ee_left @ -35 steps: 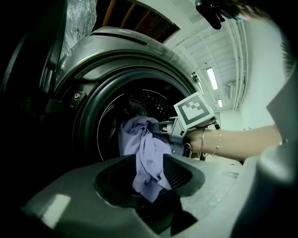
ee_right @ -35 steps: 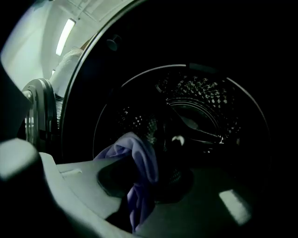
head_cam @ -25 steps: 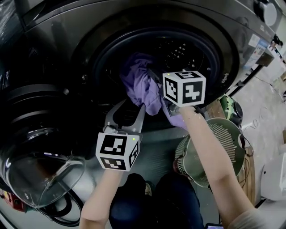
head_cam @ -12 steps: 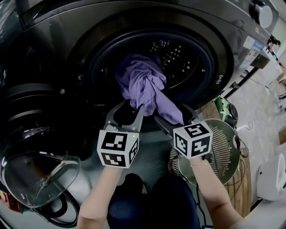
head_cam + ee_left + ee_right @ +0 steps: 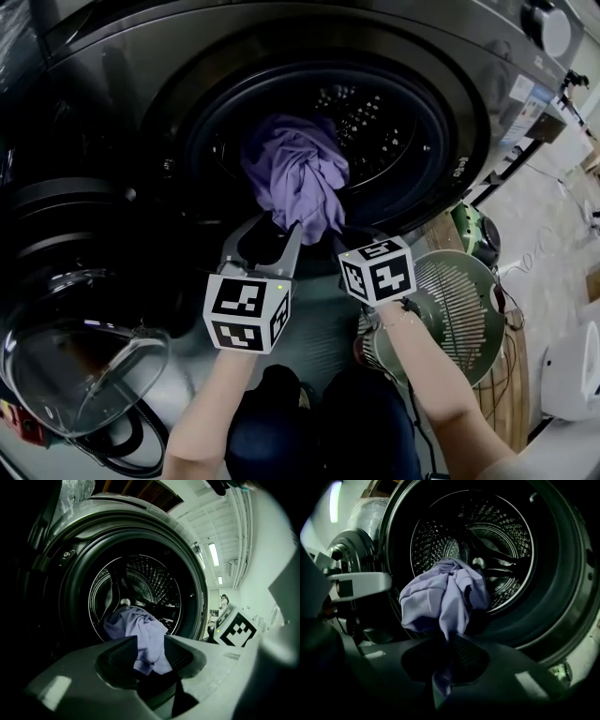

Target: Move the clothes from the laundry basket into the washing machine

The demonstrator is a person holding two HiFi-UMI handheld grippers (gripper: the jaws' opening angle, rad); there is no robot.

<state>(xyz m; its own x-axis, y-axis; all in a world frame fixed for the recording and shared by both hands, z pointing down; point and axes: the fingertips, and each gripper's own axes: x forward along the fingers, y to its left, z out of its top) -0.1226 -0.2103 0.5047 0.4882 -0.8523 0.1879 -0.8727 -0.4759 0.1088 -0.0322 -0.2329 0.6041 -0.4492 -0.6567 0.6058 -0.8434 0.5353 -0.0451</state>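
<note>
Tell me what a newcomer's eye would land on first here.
The purple garment stands out, bunched at the mouth of the dark washing machine drum. The right gripper is shut on a strip of it, while the left gripper hangs open and empty before the opening. A pale green laundry basket stands at the right of the head view.

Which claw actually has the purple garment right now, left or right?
The right claw: its jaws are shut on a strip of the purple garment. The left claw stands open, holding nothing.
</note>
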